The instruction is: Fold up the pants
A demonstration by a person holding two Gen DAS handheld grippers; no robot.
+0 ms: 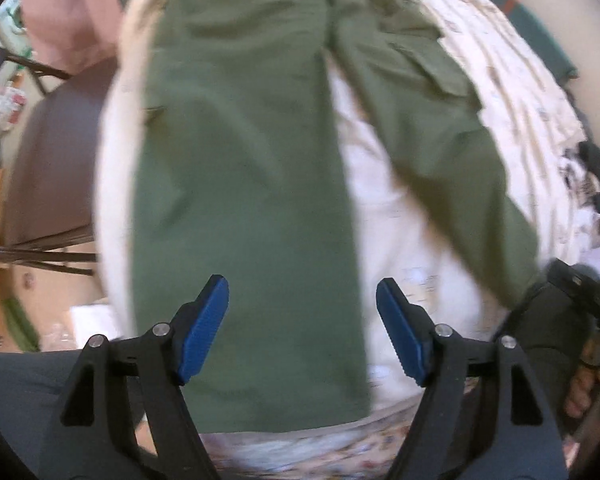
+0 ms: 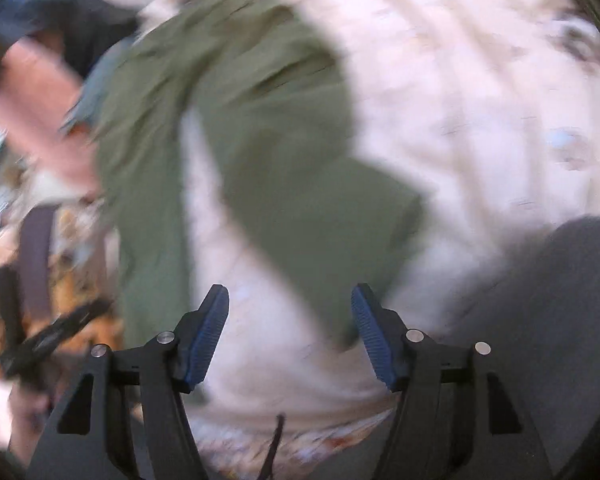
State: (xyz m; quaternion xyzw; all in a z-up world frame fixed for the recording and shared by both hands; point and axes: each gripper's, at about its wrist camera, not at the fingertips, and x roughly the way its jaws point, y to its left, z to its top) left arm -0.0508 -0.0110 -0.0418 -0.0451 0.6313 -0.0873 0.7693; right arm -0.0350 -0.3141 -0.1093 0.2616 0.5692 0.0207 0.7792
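Observation:
Olive green pants (image 1: 244, 168) lie spread flat on a pale patterned bedsheet (image 1: 404, 216), the two legs running toward me with a strip of sheet between them. My left gripper (image 1: 302, 330) hangs above the hem end of the left leg, its blue pads (image 1: 204, 332) wide apart with nothing pressed between them. In the right wrist view the same pants (image 2: 284, 160) are blurred by motion. My right gripper (image 2: 290, 334) is open above the sheet, with the hem of the right leg near its right pad (image 2: 374, 340). A hand on the right gripper's handle (image 1: 592, 368) shows at the left view's right edge.
A pink cloth (image 1: 68, 12) and a dark brown chair seat (image 1: 48, 168) sit left of the bed. Dark clothing (image 1: 596, 176) lies at the bed's right side. Grey trouser fabric of the person (image 2: 548, 304) fills the lower right. Clutter lies on the floor at left (image 2: 4, 184).

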